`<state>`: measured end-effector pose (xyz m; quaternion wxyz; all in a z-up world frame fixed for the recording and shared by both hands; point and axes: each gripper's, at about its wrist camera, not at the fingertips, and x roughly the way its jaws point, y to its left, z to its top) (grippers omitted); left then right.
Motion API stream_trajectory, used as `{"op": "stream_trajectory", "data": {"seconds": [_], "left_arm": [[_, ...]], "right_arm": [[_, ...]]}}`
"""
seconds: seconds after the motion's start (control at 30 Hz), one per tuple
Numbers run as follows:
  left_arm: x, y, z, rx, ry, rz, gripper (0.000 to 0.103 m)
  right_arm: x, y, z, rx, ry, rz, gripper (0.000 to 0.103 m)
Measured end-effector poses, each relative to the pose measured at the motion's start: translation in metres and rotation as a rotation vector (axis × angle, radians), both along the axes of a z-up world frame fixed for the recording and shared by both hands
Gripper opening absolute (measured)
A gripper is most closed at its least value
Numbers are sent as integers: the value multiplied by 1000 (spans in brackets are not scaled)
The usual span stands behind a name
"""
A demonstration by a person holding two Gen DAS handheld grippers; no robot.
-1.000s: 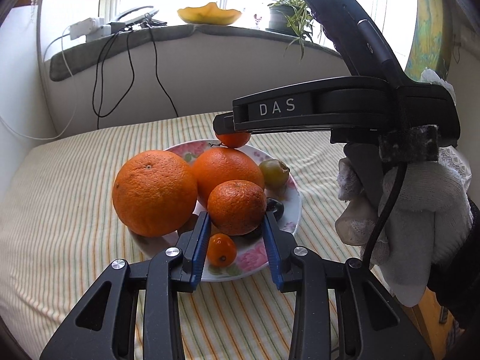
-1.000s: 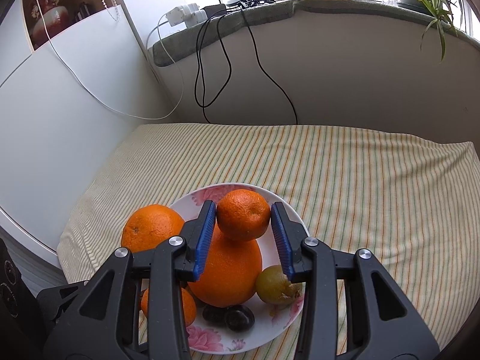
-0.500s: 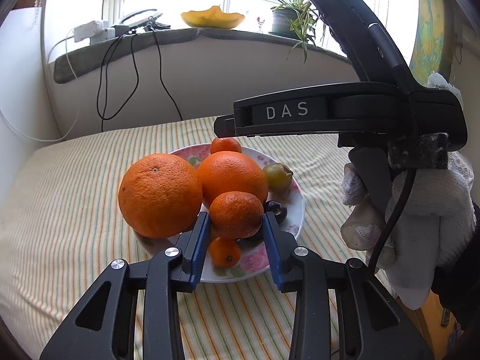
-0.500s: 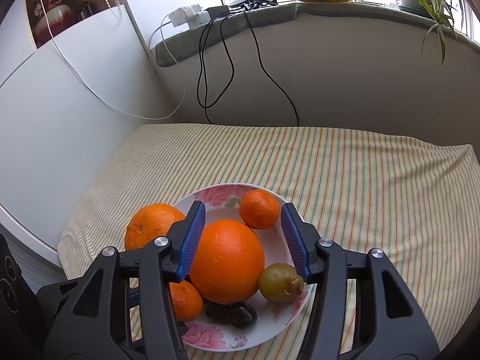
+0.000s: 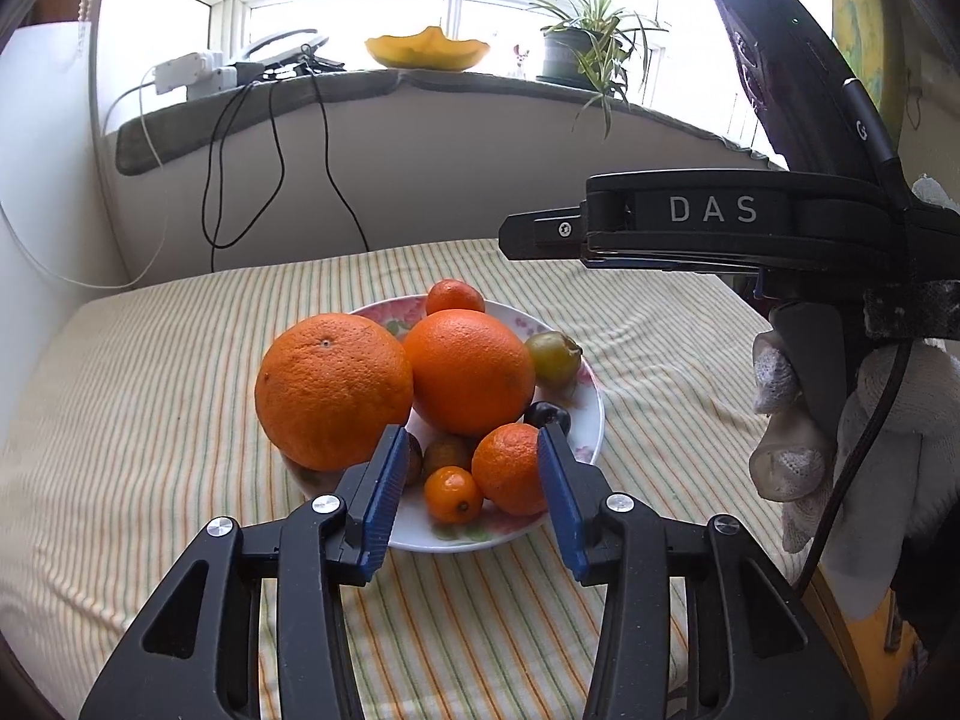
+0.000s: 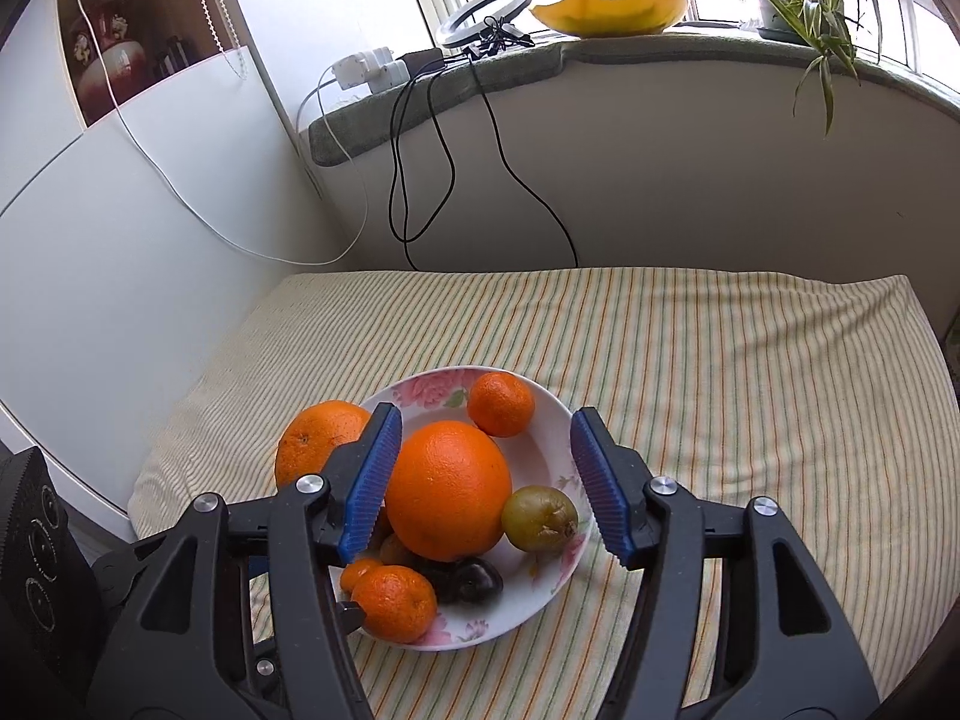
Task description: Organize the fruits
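Surface: a bed (image 6: 690, 360) covered by a striped cloth (image 5: 120, 420).
Resting on it: a flowered plate (image 6: 555, 450), laden with fruit.

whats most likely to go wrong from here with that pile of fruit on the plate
1. The biggest orange sits at the plate's left rim, partly overhanging; a nudge could roll it onto the striped cloth.
2. The left tool is opening around the near mandarin; freed, it may settle or roll against the small kumquat-like fruit.
3. The right tool, opening above the pile, could clip the middle orange.
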<state>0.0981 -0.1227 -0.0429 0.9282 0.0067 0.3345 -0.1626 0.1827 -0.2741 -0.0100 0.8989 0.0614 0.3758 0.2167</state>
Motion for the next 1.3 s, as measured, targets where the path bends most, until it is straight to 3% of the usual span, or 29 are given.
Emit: {"op": "stream_trajectory", "data": {"seconds": [0.33,0.53,0.6,0.83,1.0,1.3], "left_arm": [[-11,12,2,-10,6,5,43],[-21,21,14,-47,0,15,58],[-26,24,18,-50,-7,21,67],[-42,29,30,-34,-35,66,77],[-52,34,35,-25,-57,94,77],[-56,38,40,-33,-69,119,77]], "right_arm": [[-36,-21,10,8,-40,-48,70],[-63,-23,15,-22,-81,-67,80],[-74,-24,17,-25,-101,-81,84],[-112,-26,21,-116,-186,-147,101],[-134,-28,21,-143,-210,-181,102],[-142,-39,14,-98,-177,-220,103]]}}
